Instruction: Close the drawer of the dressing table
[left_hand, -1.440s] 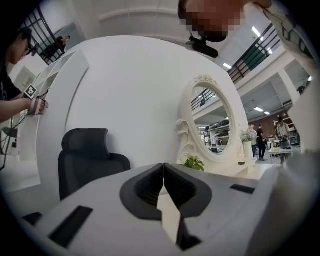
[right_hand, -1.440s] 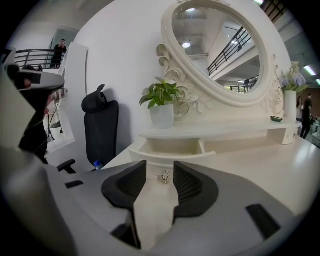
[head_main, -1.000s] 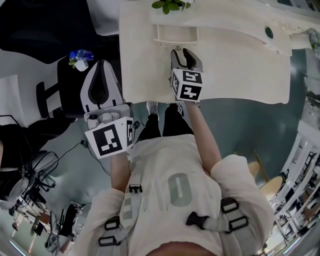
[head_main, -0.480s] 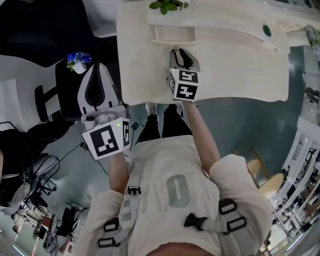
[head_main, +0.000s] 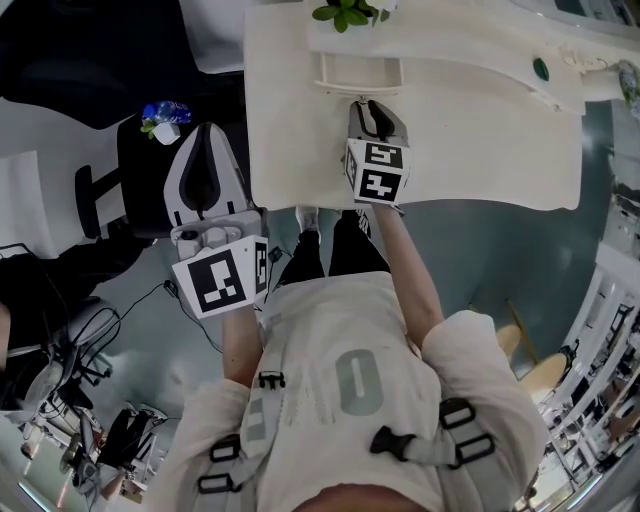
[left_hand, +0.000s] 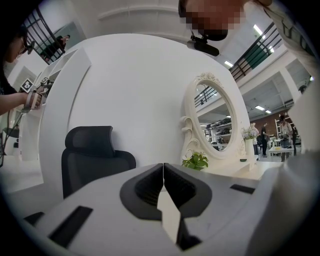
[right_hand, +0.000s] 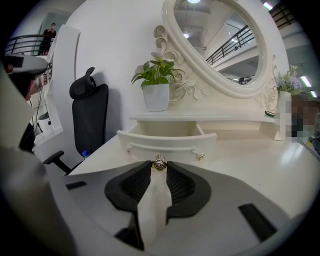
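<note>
The cream dressing table (head_main: 480, 130) has its small drawer (head_main: 360, 72) pulled out under the shelf. In the right gripper view the drawer front (right_hand: 165, 142) faces me, with a small metal knob (right_hand: 159, 163) at its middle. My right gripper (head_main: 372, 112) points at the drawer; its jaws are closing, and the tips (right_hand: 159, 165) pinch that knob between them. My left gripper (head_main: 207, 130) hangs off the table's left side, level and shut with nothing in it (left_hand: 163, 165).
A potted plant (right_hand: 156, 80) stands on the shelf above the drawer, beside the oval mirror (right_hand: 220, 40). A black office chair (head_main: 130, 180) stands left of the table, close to the left gripper. The person's legs are under the table's front edge.
The right gripper's jaws have drawn together round the drawer knob. Neither hand has shifted, and the drawer stands as far out as before.
</note>
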